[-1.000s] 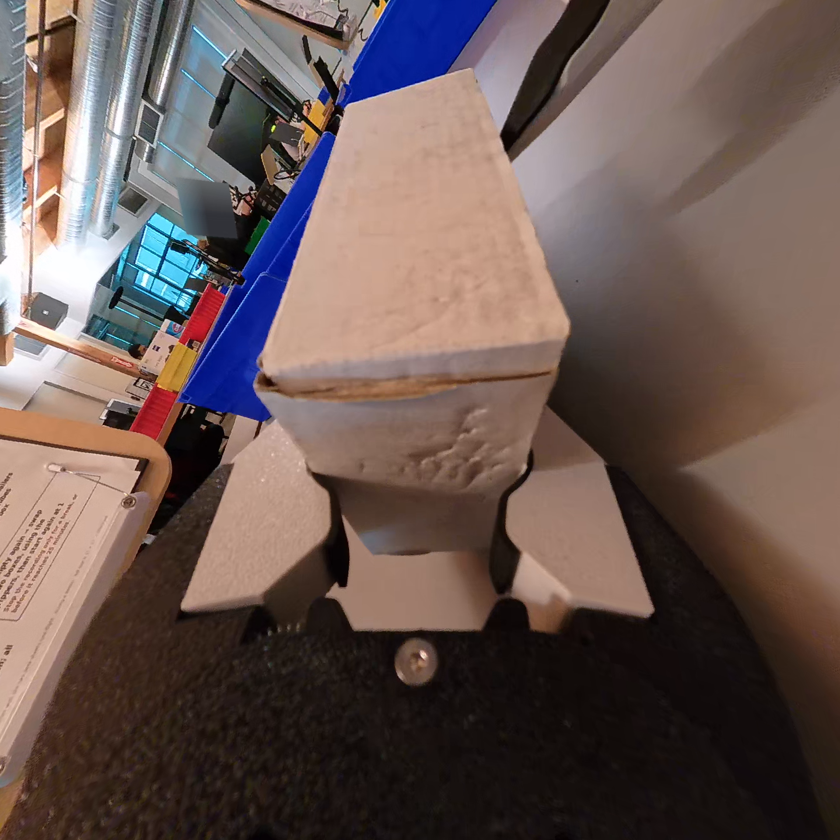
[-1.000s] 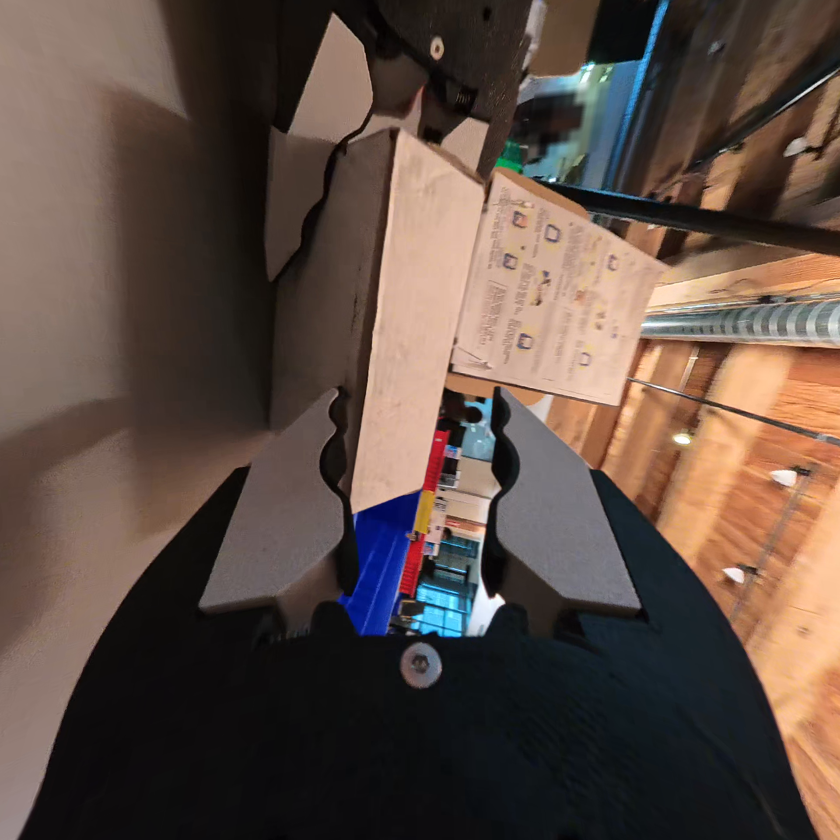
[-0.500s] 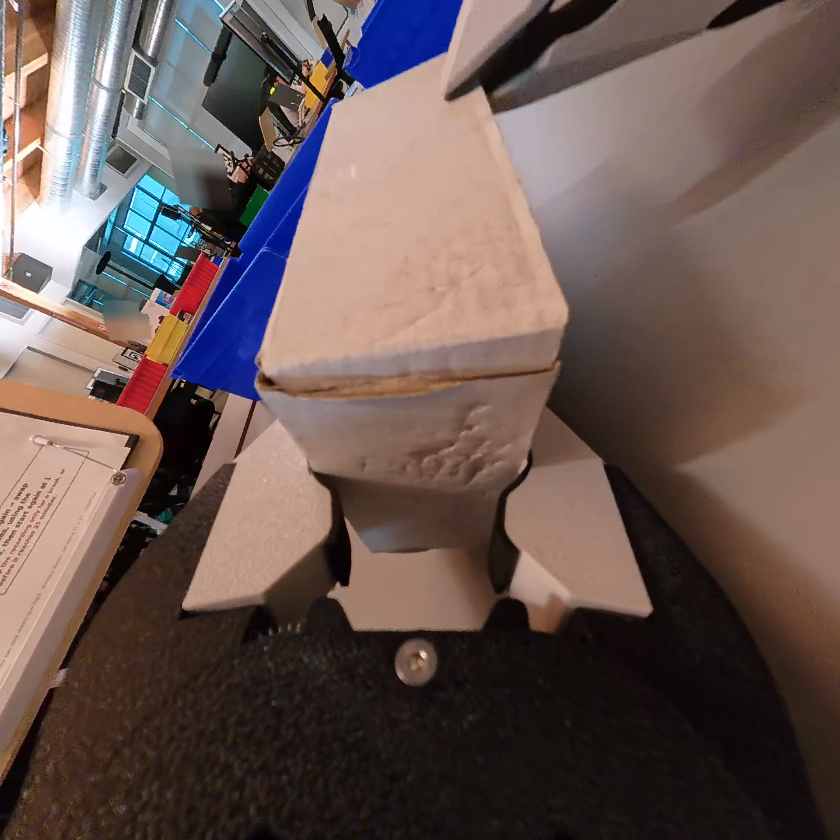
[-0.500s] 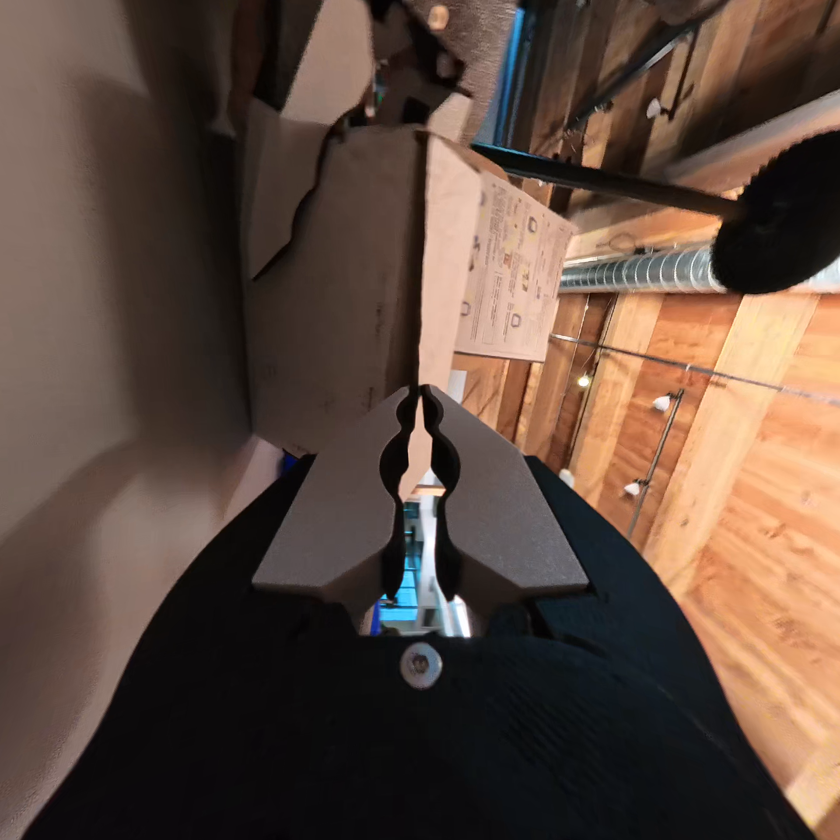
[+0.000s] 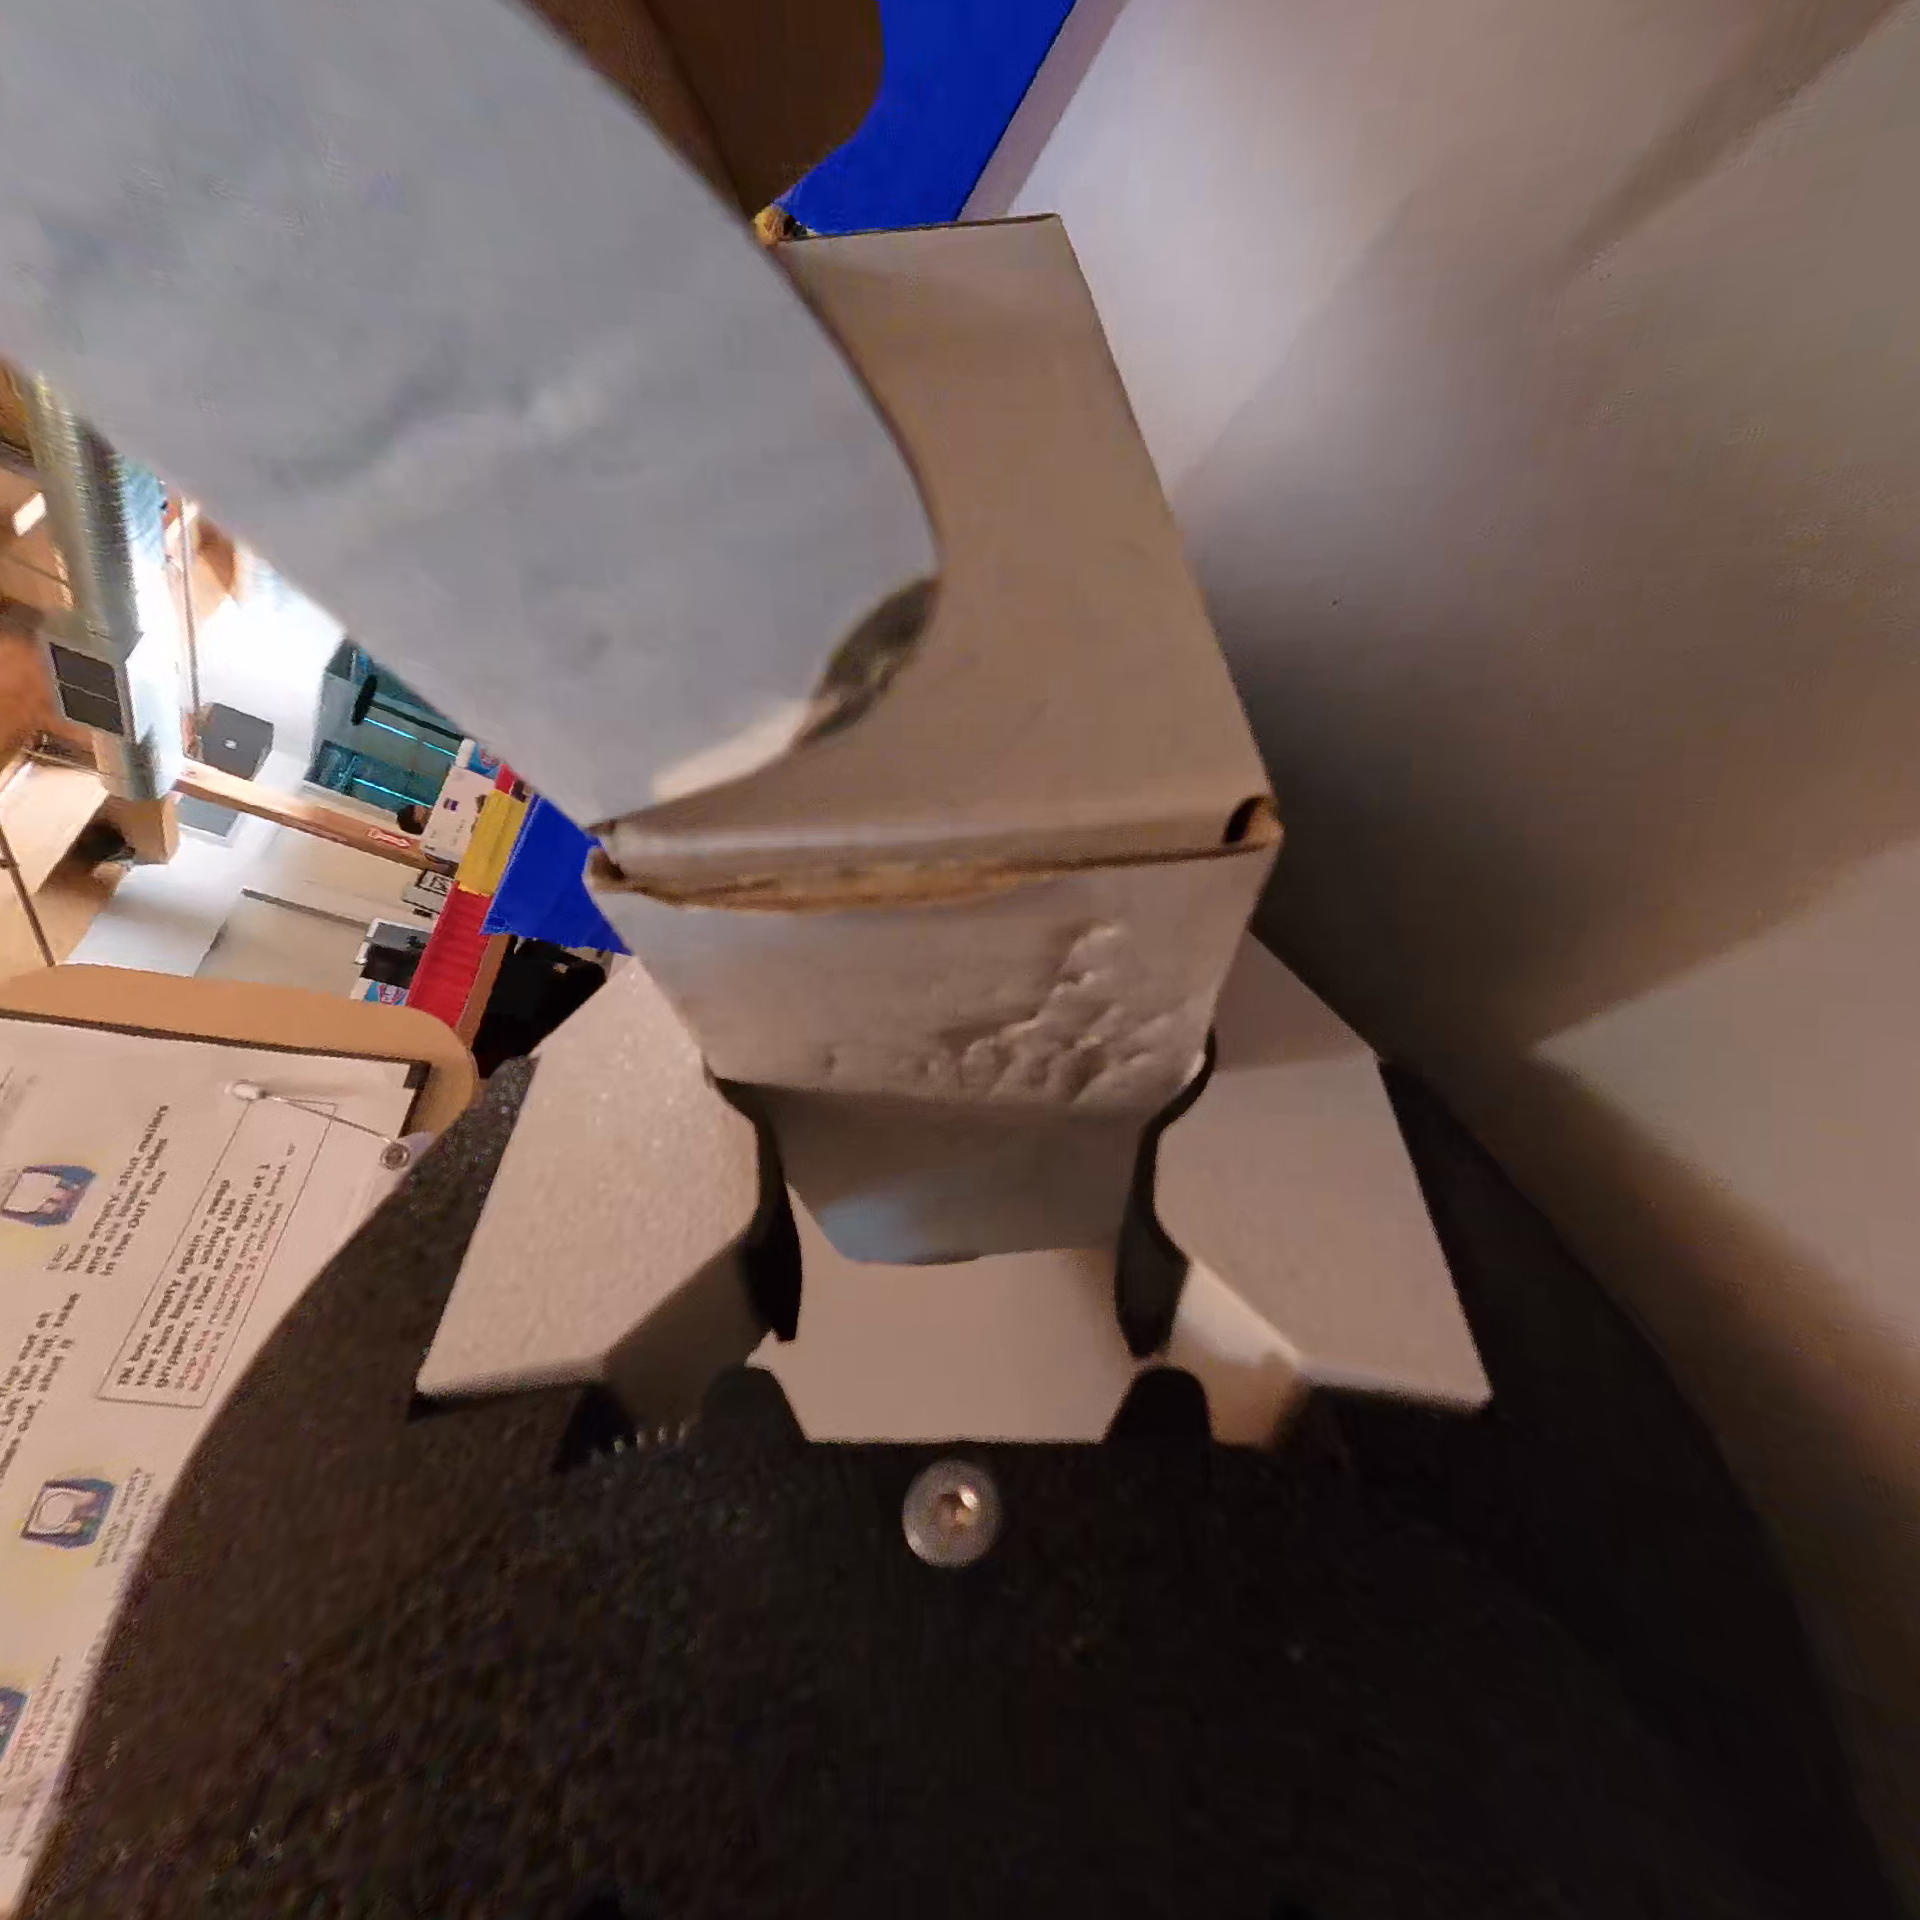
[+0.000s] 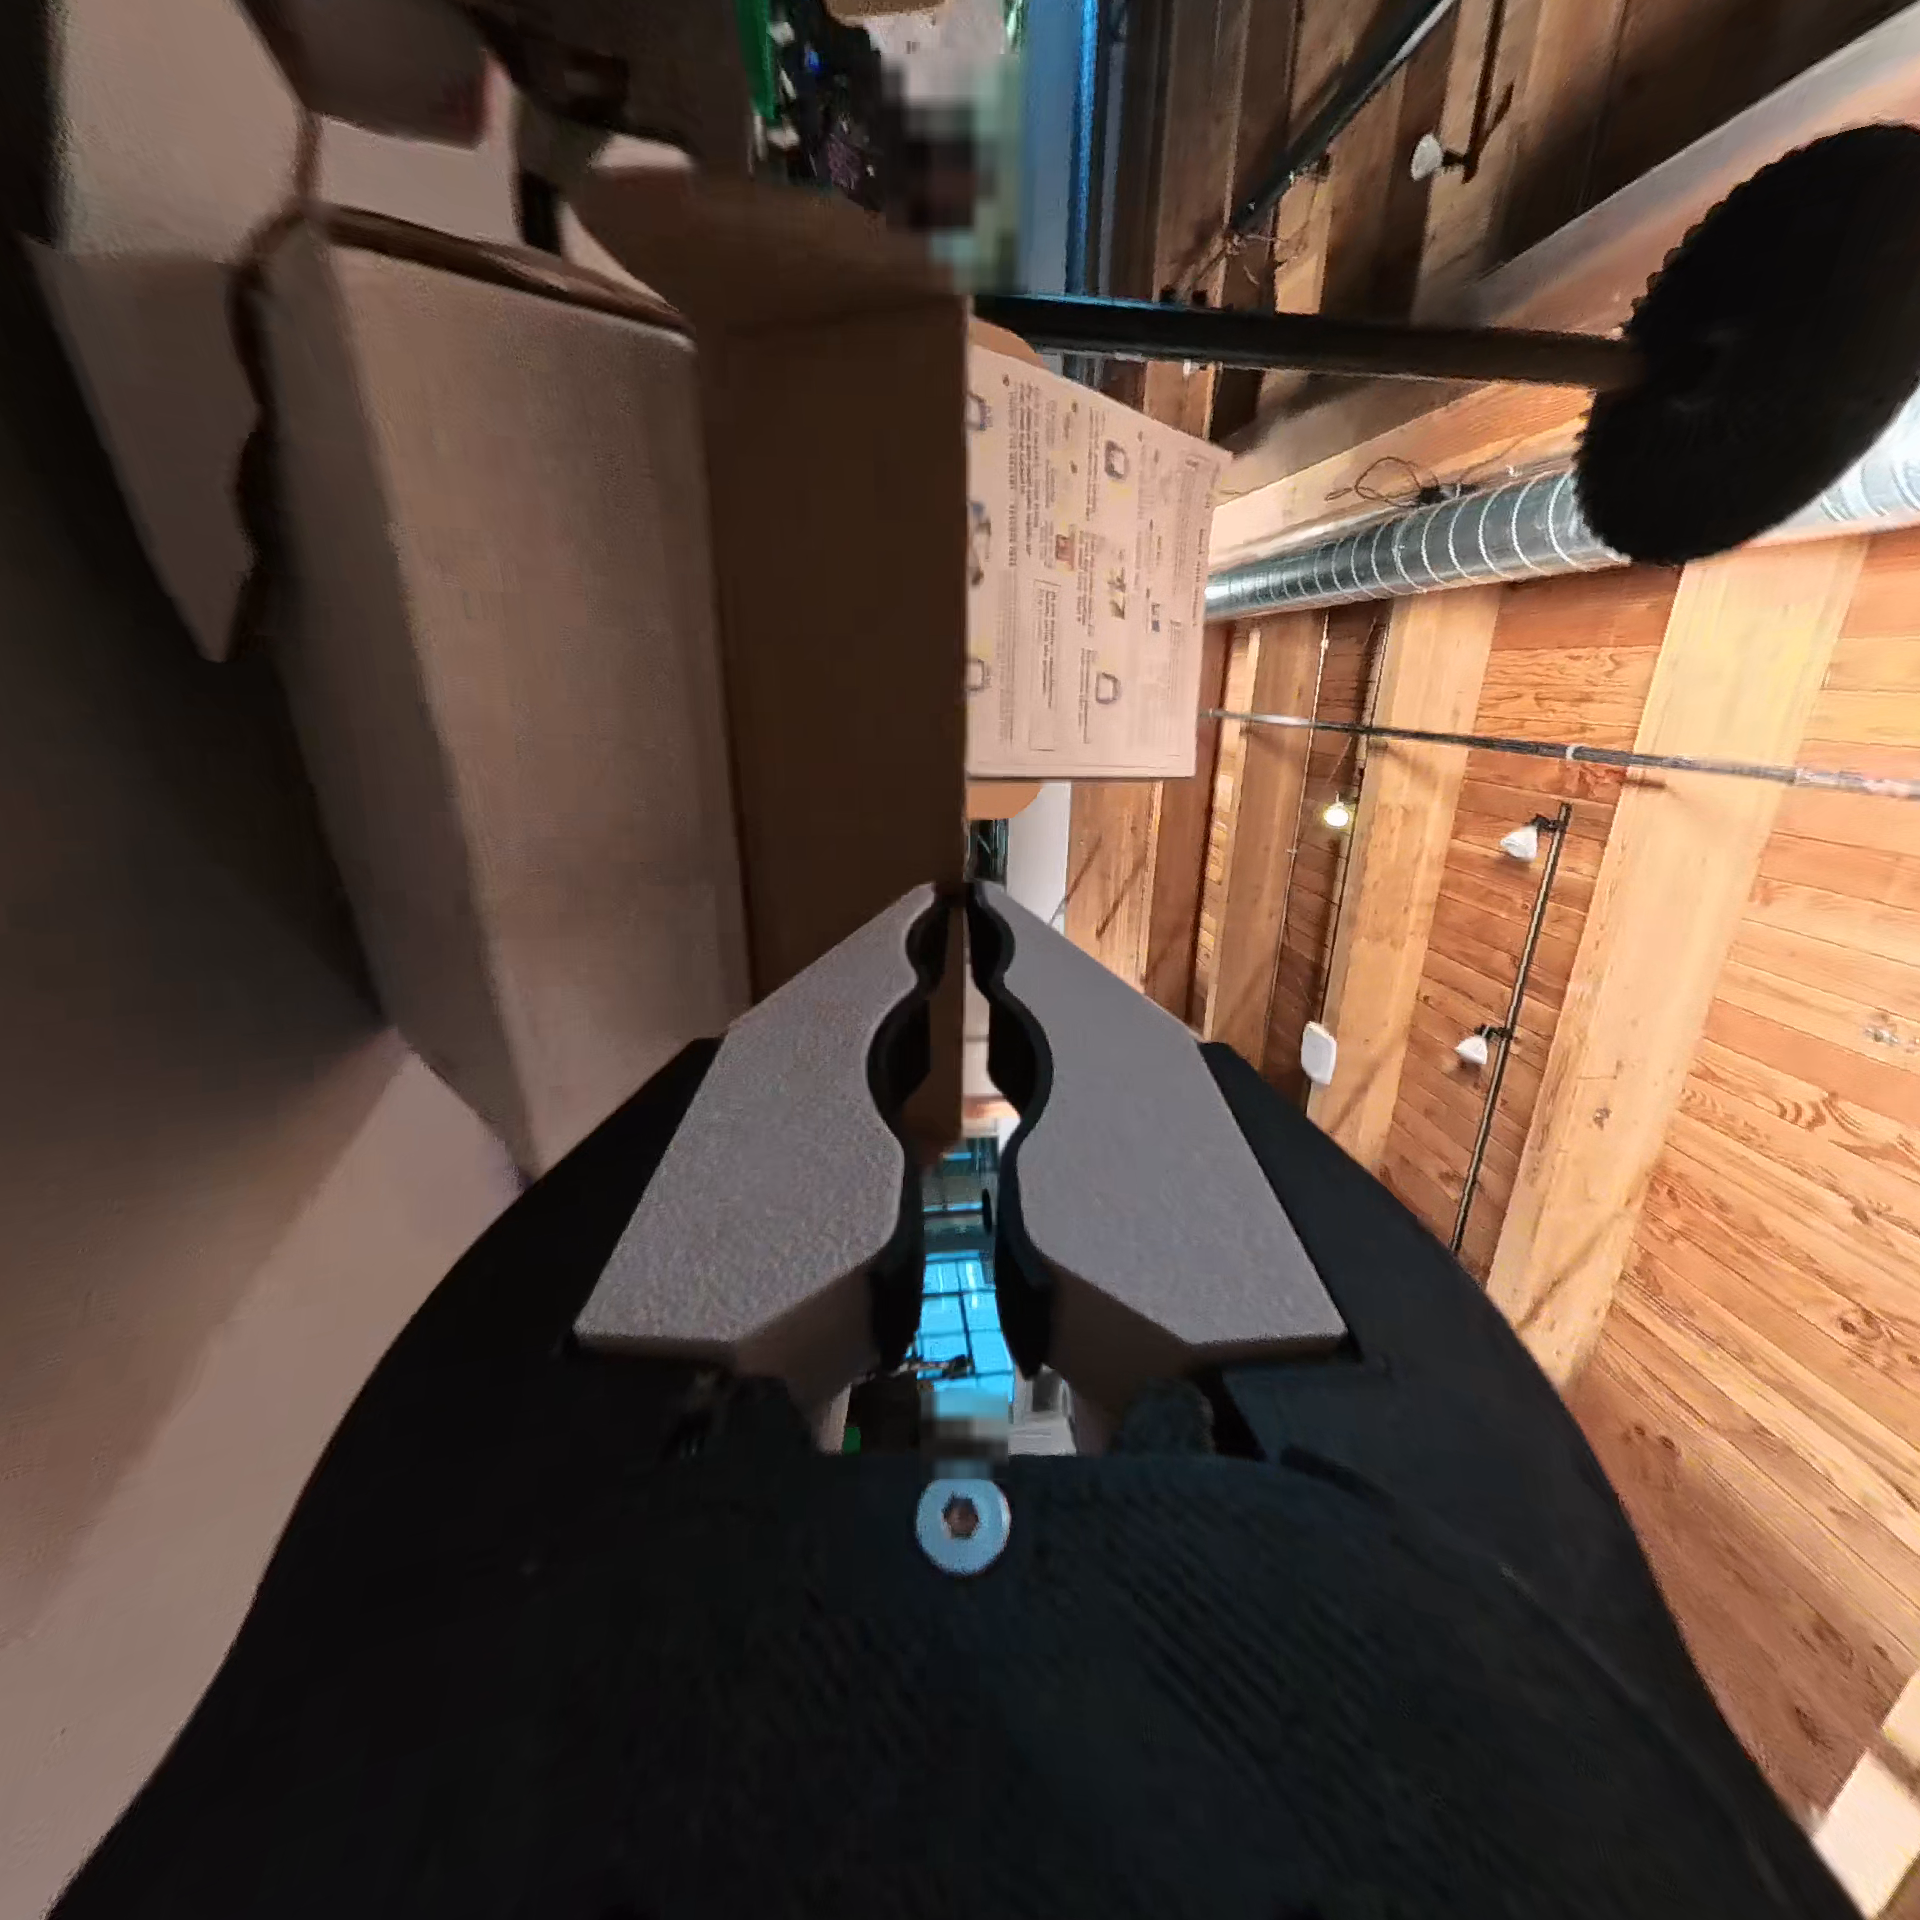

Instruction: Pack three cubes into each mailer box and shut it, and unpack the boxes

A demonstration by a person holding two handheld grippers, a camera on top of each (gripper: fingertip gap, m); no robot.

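A white mailer box [image 5: 1018, 727] lies on the grey table [image 5: 1558, 520]. My left gripper [image 5: 966, 1122] is shut on the box's near end and holds it. The box's lid [image 5: 468, 416] stands swung away from the body and fills the upper left of the left wrist view. In the right wrist view my right gripper [image 6: 956, 904] is shut on the free edge of the lid [image 6: 842, 623], with the box body [image 6: 499, 675] to its left. The left gripper shows blurred at the box's far end. The box's inside is hidden and no cubes show.
Blue bins [image 5: 935, 114] stand beyond the box. A paper sheet on a wooden board [image 5: 135, 1247] stands at the table's side, also in the right wrist view [image 6: 1081, 582]. A black round pad on a pole [image 6: 1756, 353] hangs before a wooden wall [image 6: 1662, 1039].
My right gripper went from open around the box's corner to shut on the lid's edge, then pulled the lid away from the box body. My left gripper kept its hold.
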